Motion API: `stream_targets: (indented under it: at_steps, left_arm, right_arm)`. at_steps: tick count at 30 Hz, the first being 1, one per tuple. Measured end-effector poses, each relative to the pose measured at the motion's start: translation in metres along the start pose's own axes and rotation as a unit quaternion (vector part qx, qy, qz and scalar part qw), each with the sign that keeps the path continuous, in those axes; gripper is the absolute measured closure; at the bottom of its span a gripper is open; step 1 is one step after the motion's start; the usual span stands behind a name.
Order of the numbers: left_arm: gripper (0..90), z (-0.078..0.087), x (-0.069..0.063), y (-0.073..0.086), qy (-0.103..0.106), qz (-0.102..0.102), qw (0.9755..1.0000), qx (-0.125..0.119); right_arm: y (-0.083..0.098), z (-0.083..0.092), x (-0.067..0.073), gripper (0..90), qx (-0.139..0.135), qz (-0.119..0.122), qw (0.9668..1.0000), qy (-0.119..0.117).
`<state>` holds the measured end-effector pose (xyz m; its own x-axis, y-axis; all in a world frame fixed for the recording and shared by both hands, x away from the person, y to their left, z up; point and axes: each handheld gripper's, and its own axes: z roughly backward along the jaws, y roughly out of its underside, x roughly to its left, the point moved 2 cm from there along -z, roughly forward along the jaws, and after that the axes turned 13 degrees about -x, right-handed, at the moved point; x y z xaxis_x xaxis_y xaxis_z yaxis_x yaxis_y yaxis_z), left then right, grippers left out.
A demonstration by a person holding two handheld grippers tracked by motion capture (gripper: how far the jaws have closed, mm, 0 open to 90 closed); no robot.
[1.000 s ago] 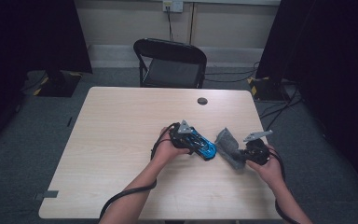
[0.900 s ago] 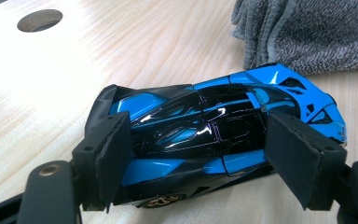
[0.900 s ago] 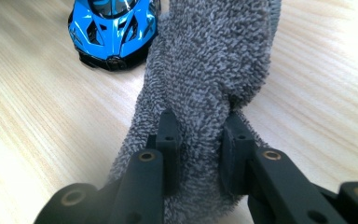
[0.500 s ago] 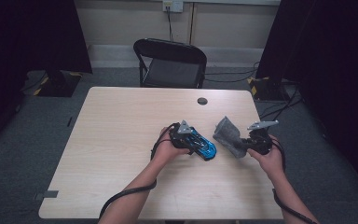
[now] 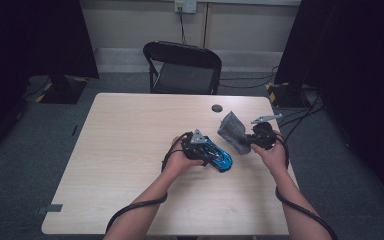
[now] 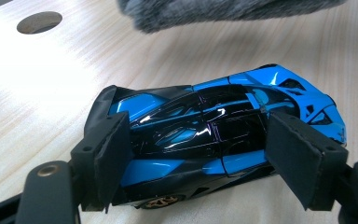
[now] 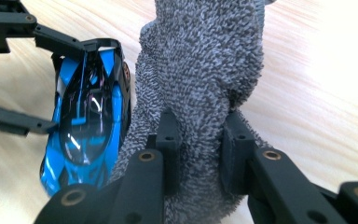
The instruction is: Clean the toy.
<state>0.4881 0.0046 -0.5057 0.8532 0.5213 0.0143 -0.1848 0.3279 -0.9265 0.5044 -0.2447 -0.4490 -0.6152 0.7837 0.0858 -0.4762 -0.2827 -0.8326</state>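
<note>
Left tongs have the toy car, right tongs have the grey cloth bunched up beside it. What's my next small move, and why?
Probably bring the grey cloth down onto the blue toy car and start a wipe along its roof. The left tongs clamp the car by its sides on the table, so it looks steady, and the right tongs pinch the cloth, which hangs just beside the car, not clearly touching it.

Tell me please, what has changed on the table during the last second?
The right claw, shut on the grey cloth, carried it up and away from the person, toward the table's far right side, off the blue toy car. The left claw stayed in place, clamped on the car's sides, and the car did not move.
</note>
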Motion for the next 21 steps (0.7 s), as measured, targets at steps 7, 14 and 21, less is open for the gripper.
stream_targets:
  at_steps: [7, 14, 21]
  left_arm:
    - [22.7, 0.0, -0.001, 0.001, 0.001, 0.0, 1.0, -0.003]
    - [22.7, 0.0, -0.001, 0.001, 0.002, 0.001, 1.0, -0.003]
    - [22.7, 0.0, -0.001, 0.001, 0.001, -0.001, 1.0, -0.006]
  right_arm:
    - [-0.003, -0.02, 0.002, 72.5, 0.006, -0.001, 1.0, -0.003]
    - [-0.005, -0.04, 0.008, 72.3, 0.017, 0.007, 0.9998, -0.009]
    - [-0.01, -0.057, 0.014, 72.1, 0.022, 0.016, 0.9995, -0.018]
